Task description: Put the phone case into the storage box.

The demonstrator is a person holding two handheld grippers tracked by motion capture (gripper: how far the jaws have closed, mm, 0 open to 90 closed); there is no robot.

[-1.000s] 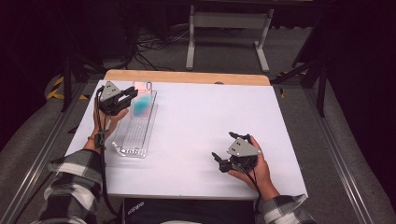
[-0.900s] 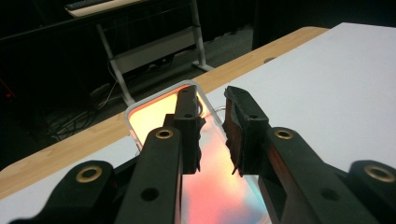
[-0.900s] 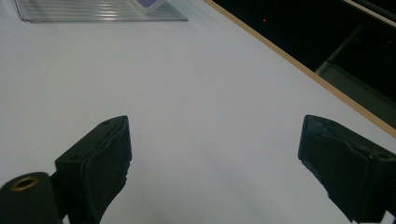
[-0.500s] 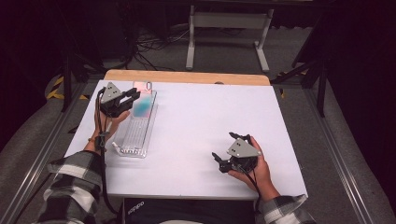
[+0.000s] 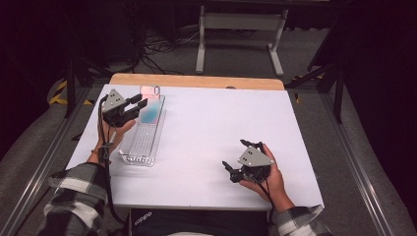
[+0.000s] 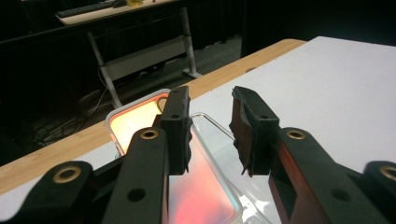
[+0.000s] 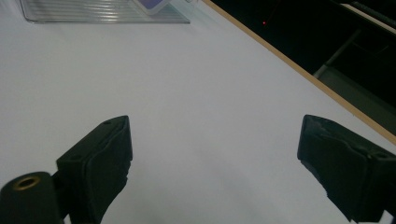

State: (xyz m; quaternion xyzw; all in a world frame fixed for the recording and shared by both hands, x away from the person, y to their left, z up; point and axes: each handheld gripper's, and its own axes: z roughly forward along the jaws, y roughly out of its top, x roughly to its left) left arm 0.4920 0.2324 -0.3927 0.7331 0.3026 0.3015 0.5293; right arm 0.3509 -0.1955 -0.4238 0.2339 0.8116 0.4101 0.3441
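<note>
Left hand-held gripper (image 5: 139, 104): jaws slightly apart, poised over phone case (image 5: 150, 105) in tray (image 5: 140, 147), likely for pickup. Right hand-held gripper (image 5: 235, 160): jaws wide, idle on tabletop (image 5: 211, 128).

Overhead light bright on white table (image 5: 206, 132); surroundings nearly black. Pink-orange glare on clear tray (image 6: 154, 116). Left gripper (image 6: 210, 135) jaws close, soft, perhaps out of focus. Shadows faint.

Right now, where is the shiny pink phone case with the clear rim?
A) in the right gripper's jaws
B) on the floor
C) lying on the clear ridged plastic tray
C: the pink phone case lies on the clear ridged tray's far end, under the open left gripper.
</note>
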